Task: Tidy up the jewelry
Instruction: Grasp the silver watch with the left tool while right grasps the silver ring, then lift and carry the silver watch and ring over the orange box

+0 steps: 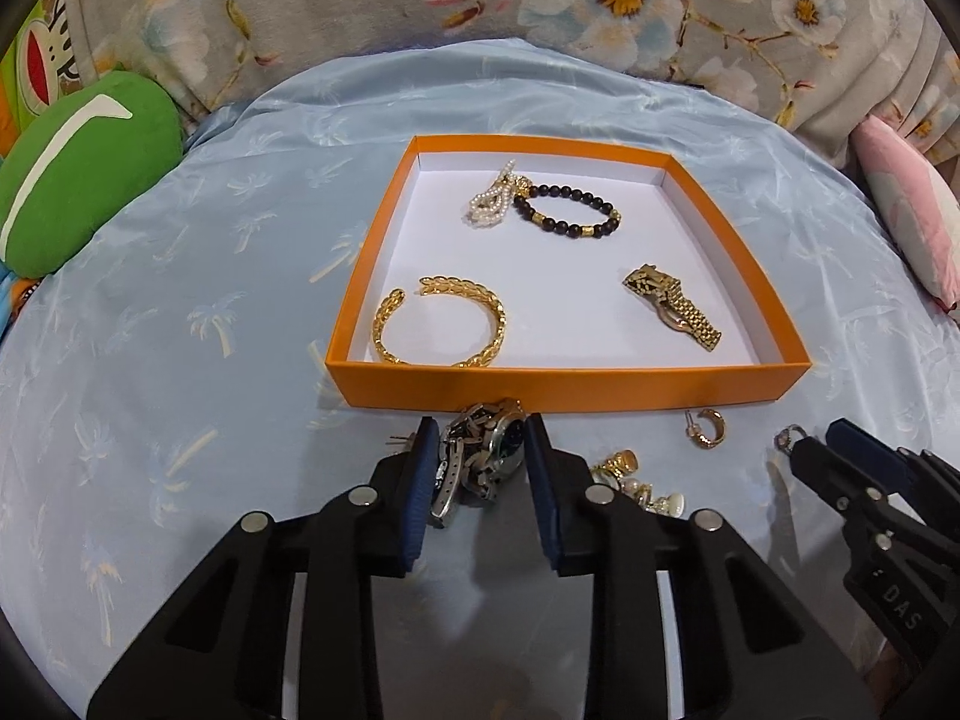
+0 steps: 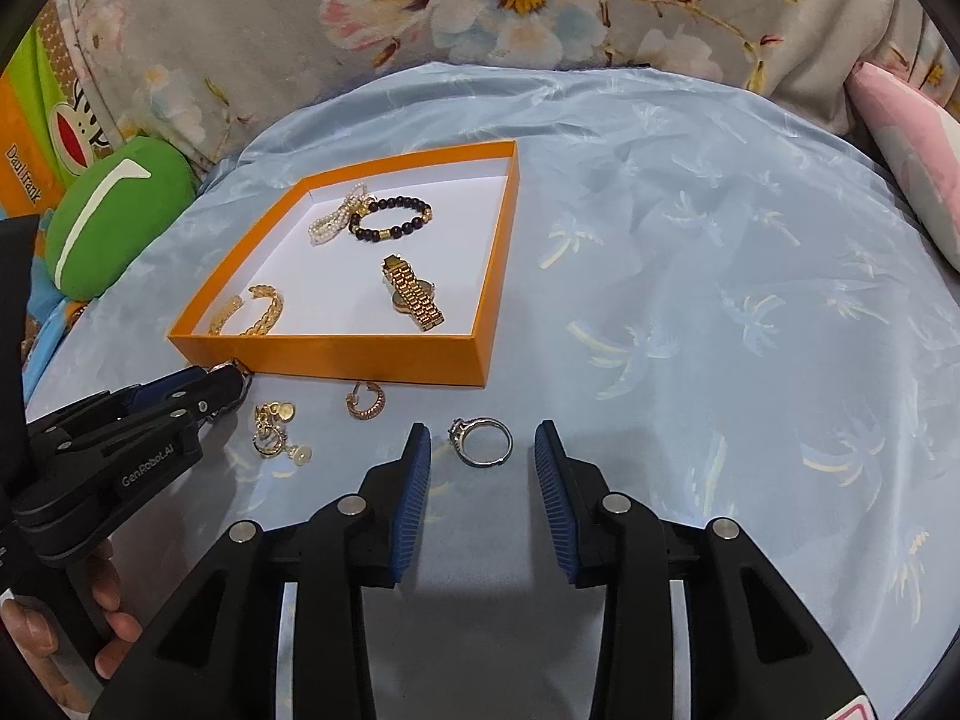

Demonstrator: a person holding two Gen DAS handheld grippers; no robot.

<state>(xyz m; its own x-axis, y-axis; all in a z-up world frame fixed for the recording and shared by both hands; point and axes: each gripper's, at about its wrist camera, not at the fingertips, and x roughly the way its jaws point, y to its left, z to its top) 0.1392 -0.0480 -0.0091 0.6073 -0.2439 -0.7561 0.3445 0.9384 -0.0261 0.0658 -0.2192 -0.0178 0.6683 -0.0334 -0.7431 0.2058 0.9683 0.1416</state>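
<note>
Left wrist: left gripper (image 1: 478, 429) tilted down, pinching silver watch (image 1: 480, 462); right gripper (image 2: 483, 438) spread astride ring (image 2: 483, 441)

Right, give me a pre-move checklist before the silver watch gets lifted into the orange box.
1. Left hand-held gripper has the silver watch between its pads: ok.
2. Pads pressing firmly on the watch: cannot tell; the strap bunches between them.
3. Orange box lies straight ahead, its near wall close to the watch: ok.
4. Free floor in the box between the gold bangle and the gold watch: ok.
5. Right hand-held gripper out of the way, open around the silver ring: ok.
6. Earrings beside the watch not snagged: cannot tell.
</note>
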